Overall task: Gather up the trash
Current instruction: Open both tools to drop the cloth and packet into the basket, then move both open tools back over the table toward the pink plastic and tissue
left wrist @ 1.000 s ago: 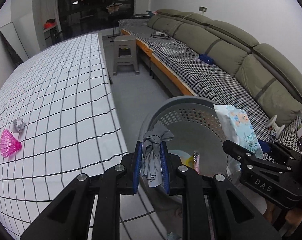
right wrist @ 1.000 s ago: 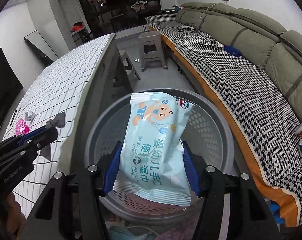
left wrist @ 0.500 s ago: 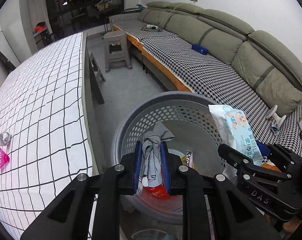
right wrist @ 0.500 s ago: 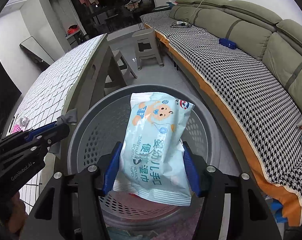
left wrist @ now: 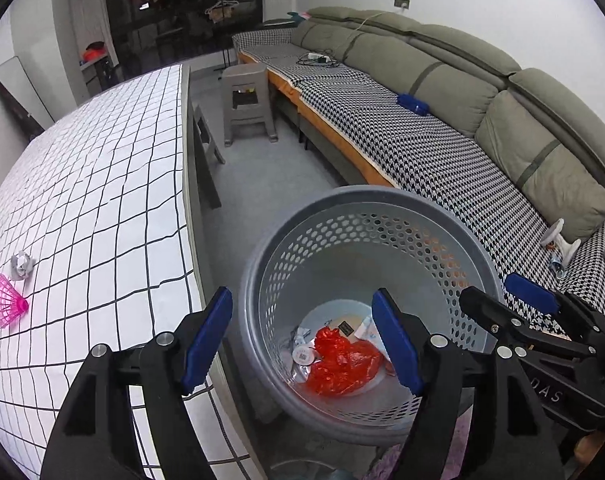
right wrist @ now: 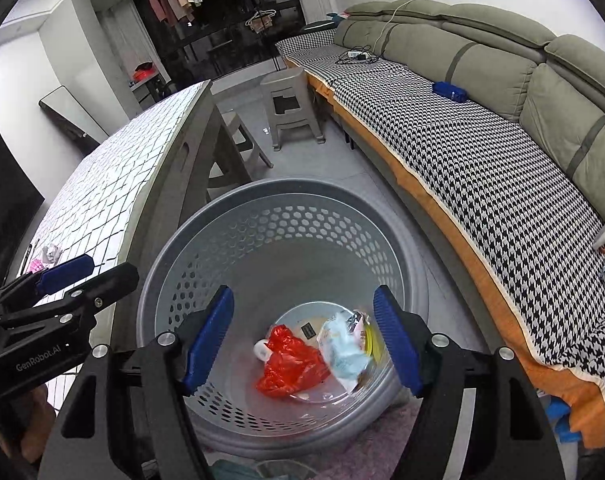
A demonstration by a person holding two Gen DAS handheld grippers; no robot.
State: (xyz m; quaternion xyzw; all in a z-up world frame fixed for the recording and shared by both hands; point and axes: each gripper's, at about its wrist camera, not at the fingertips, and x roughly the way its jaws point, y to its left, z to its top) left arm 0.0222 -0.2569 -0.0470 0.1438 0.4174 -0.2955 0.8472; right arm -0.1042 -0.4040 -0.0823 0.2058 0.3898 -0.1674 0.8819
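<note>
A grey perforated trash basket (left wrist: 382, 208) (right wrist: 286, 192) stands on the floor beside the table. Inside lie a red plastic bag (left wrist: 342, 364) (right wrist: 292, 364), a light blue wet-wipes pack (right wrist: 342, 352) and small scraps. My left gripper (left wrist: 302, 336) is open and empty above the basket's left rim. My right gripper (right wrist: 304, 340) is open and empty over the basket's middle. On the checked table (left wrist: 102, 184) lie a pink shuttlecock (left wrist: 6, 306) and a crumpled grey paper ball (left wrist: 21, 264).
A long grey-green sofa (left wrist: 462, 92) with a houndstooth cover runs along the right wall. A grey plastic stool (left wrist: 248, 104) stands on the floor beyond the basket. The table edge (left wrist: 190, 216) borders the basket's left side. A blue object (left wrist: 412, 104) lies on the sofa.
Both grippers opened. The grey cloth left my left gripper and the wet-wipes pack left my right gripper; the pack now lies in the basket. The cloth is out of sight.
</note>
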